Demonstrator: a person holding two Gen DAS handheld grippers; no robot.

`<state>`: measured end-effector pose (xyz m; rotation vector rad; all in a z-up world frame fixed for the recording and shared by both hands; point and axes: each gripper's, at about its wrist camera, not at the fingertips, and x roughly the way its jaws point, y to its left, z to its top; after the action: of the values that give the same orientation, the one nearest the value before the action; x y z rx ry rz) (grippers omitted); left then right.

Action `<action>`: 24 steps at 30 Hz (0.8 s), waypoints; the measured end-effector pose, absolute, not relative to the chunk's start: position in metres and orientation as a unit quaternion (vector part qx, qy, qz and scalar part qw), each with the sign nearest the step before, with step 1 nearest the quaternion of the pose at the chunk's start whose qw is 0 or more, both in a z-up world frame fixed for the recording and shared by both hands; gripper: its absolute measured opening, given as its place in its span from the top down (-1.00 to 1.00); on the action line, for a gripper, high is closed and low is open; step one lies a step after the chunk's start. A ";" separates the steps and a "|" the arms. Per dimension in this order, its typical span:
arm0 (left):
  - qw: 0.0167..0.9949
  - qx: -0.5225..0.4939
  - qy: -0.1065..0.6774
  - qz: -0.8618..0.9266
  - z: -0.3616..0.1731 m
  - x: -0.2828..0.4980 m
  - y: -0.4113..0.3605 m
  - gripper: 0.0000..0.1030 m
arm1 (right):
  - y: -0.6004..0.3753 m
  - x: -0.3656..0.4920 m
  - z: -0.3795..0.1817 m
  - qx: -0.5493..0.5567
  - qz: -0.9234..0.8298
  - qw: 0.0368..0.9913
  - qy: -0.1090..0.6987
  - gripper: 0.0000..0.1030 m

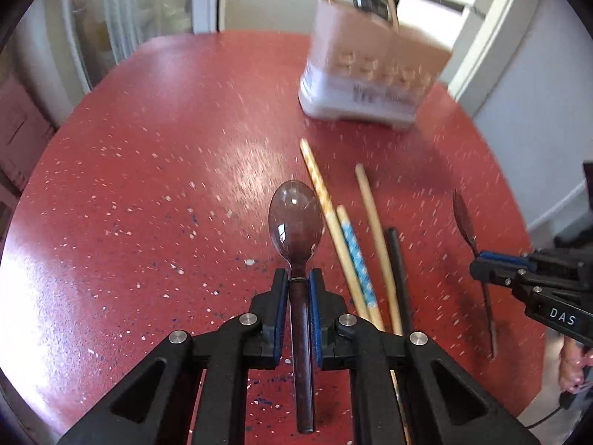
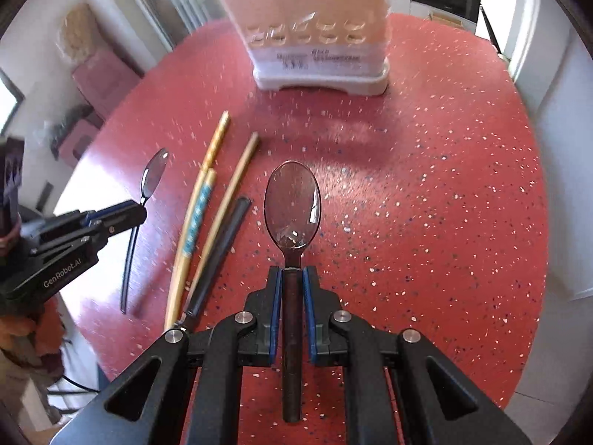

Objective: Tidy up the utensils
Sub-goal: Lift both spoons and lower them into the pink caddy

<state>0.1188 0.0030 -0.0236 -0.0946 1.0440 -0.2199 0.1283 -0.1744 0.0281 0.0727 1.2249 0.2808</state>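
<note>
My left gripper [image 1: 298, 278] is shut on the neck of a dark translucent spoon [image 1: 295, 218], held above the red table. My right gripper [image 2: 292, 275] is shut on a second dark spoon [image 2: 292, 207], also held above the table. Each gripper shows in the other's view: the right one [image 1: 478, 259] with its spoon [image 1: 463, 218], the left one [image 2: 141, 209] with its spoon [image 2: 153, 170]. Several chopsticks [image 1: 344, 244] [image 2: 196, 215] and a black stick [image 1: 398, 270] [image 2: 222, 244] lie on the table between the grippers. A beige utensil holder [image 1: 370, 70] [image 2: 315, 33] stands at the far side.
The red speckled table [image 1: 148, 185] [image 2: 426, 204] is round, with its edge near on both sides. Cabinets and a wall lie beyond the table. The holder has items standing in it at the top.
</note>
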 end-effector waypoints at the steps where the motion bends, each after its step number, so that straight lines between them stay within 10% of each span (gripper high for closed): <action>1: 0.865 -0.049 0.488 -0.105 -0.019 0.116 0.004 0.21 | -0.177 0.124 0.035 0.042 0.132 0.813 0.566 0.75; 24: 0.941 -0.090 0.298 -0.130 0.113 0.174 0.010 0.21 | -0.184 0.159 0.159 0.086 0.132 0.909 0.386 0.75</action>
<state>0.1737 0.0096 0.1125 -0.1843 0.6076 -0.2654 0.1592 -0.1837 0.1590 0.1782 0.7970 0.2721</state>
